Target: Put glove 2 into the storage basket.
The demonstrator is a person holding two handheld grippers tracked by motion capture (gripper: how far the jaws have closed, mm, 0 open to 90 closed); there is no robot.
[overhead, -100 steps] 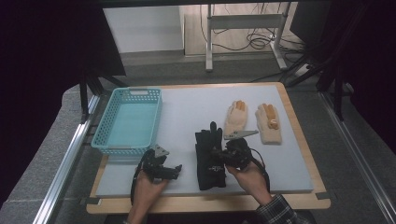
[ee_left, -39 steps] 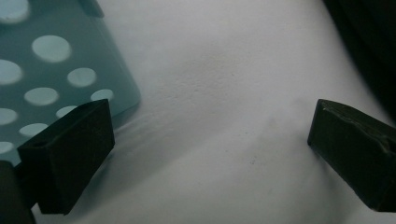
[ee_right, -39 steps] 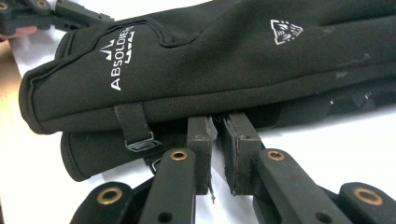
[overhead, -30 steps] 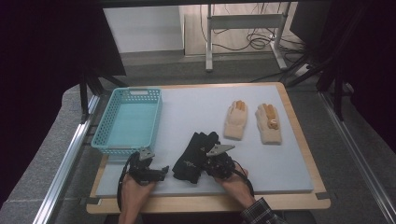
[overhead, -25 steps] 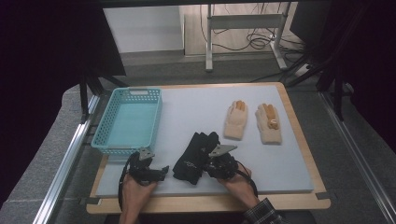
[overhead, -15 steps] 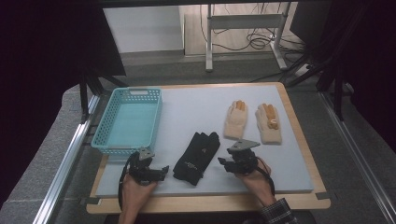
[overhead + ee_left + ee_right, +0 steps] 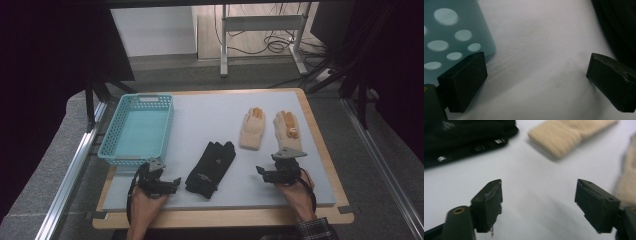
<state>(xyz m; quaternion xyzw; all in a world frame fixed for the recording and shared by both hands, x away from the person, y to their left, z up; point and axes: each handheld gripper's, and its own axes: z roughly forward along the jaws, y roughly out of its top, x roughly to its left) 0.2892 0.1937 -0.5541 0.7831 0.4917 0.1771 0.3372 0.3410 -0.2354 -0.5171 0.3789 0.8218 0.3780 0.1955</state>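
Note:
A black glove pair (image 7: 211,168) lies tilted on the grey mat, near the front middle. Two beige gloves lie at the back right, one (image 7: 251,128) to the left of the other (image 7: 287,131). My left gripper (image 7: 170,183) rests low on the mat just left of the black gloves, jaws wide apart with nothing between them (image 7: 536,82); the black fabric (image 7: 619,27) shows past its far jaw. My right gripper (image 7: 263,173) stands open on the mat right of the black gloves (image 7: 461,137), below the beige gloves, empty (image 7: 539,202). A beige cuff (image 7: 564,135) lies ahead of it.
A light blue perforated basket (image 7: 137,129) stands at the left of the mat, its corner (image 7: 446,32) close beside my left gripper. The mat lies on a wooden board (image 7: 225,217) with metal rails along the sides.
The right gripper let go of the black gloves and moved right across the mat, now standing open below the beige gloves. The black gloves stay tilted at the front middle. The left gripper held still.

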